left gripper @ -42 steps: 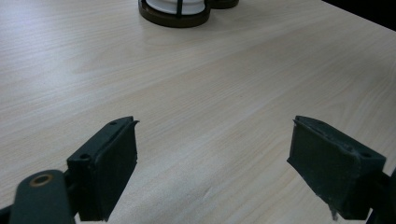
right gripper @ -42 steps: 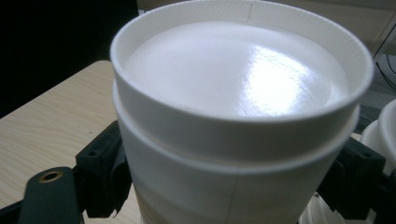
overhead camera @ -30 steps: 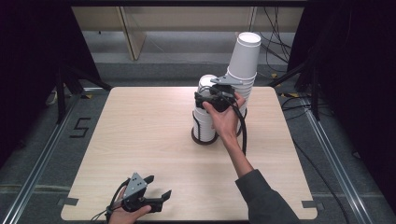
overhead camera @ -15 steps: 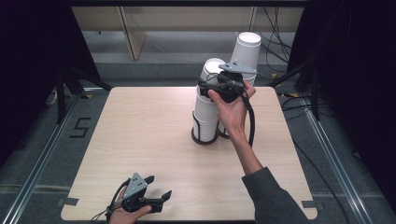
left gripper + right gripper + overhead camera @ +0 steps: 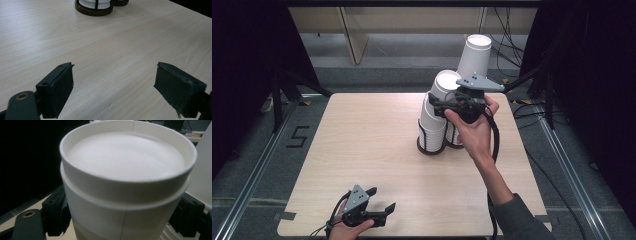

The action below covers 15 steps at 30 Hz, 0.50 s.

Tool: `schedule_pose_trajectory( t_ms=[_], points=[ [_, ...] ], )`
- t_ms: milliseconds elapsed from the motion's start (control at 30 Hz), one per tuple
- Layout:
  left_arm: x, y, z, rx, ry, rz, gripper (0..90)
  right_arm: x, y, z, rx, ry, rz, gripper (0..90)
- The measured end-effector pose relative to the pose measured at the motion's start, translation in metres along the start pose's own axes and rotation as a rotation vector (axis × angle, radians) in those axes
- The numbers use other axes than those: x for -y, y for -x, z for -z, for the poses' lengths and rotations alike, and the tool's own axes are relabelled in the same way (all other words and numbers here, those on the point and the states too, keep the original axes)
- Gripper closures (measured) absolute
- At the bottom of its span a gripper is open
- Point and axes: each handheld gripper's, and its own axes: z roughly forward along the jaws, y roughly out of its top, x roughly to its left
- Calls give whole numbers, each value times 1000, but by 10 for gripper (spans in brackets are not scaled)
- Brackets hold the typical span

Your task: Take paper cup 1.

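White paper cup (image 5: 125, 185) hiding right gripper (image 5: 451, 106) fingers (image 5: 56, 207), contact unclear

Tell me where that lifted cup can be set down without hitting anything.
The whole left half of the table is bare, from the far-left corner down to the left gripper at the near edge. The middle strip between that gripper and the cup holders is also free. It is crowded at far right, where both cup stacks and the right gripper sit.
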Motion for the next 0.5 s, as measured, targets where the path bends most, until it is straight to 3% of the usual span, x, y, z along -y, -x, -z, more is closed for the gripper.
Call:
schedule_pose_trajectory(
  t_ms=[233,367,500],
  points=[
    [-2,1,0,-13,21,4,148,30,-4,25,-52,-20,25,188],
    [-3,3,-2,-3,38,3,148,45,-3,30,-67,-30,43,188],
    [-4,3,-3,2,51,5,148,61,-3,31,-90,-43,32,188]
  ],
)
